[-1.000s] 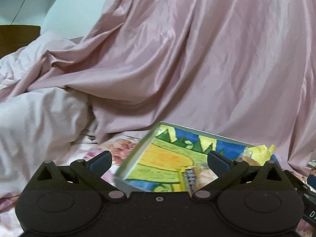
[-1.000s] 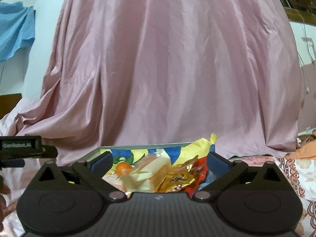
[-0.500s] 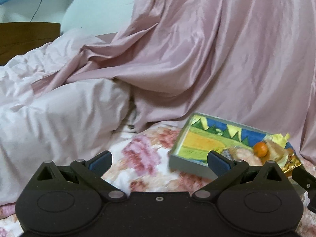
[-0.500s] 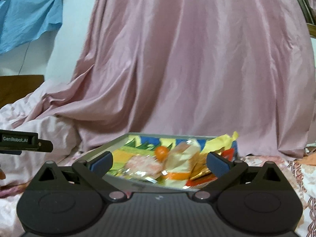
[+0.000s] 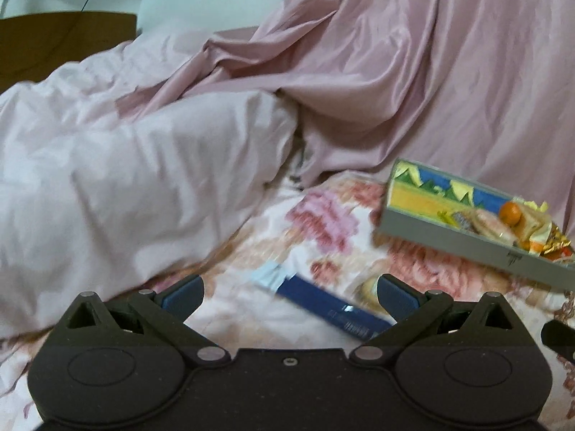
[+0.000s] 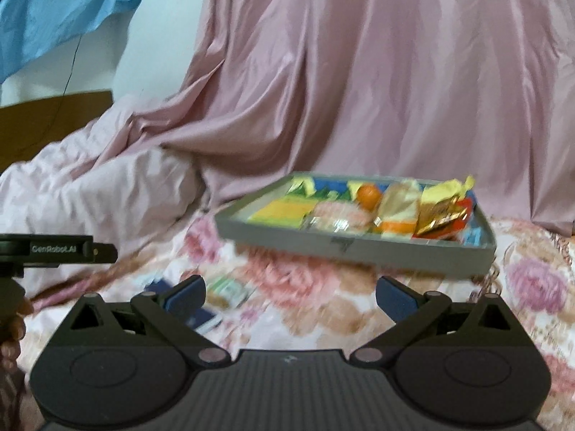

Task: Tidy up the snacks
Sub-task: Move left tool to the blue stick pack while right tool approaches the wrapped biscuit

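Note:
A grey tray [image 6: 359, 246] with a colourful painted bottom sits on the floral bedsheet, holding an orange [image 6: 369, 194], clear-wrapped snacks [image 6: 337, 217] and gold and yellow packets [image 6: 440, 212]. In the left wrist view the same tray [image 5: 449, 239] lies at the right. A dark blue packet [image 5: 330, 309] lies on the sheet between the fingers of my left gripper [image 5: 289, 292], which is open and empty. My right gripper [image 6: 291, 292] is open and empty too, short of the tray. A small green-white packet [image 6: 230, 289] and a blue packet [image 6: 203, 318] lie near its left finger.
A pale pink duvet [image 5: 125, 186] is heaped on the left and a pink satin sheet [image 6: 377, 72] hangs behind the tray. The left gripper's body [image 6: 54, 249] and a hand [image 6: 12, 330] show at the right wrist view's left edge. A wooden headboard [image 5: 54, 43] stands far left.
Both grippers have pulled back from the tray, which now looks farther away. The left one swung left, and loose packets on the sheet have come into view.

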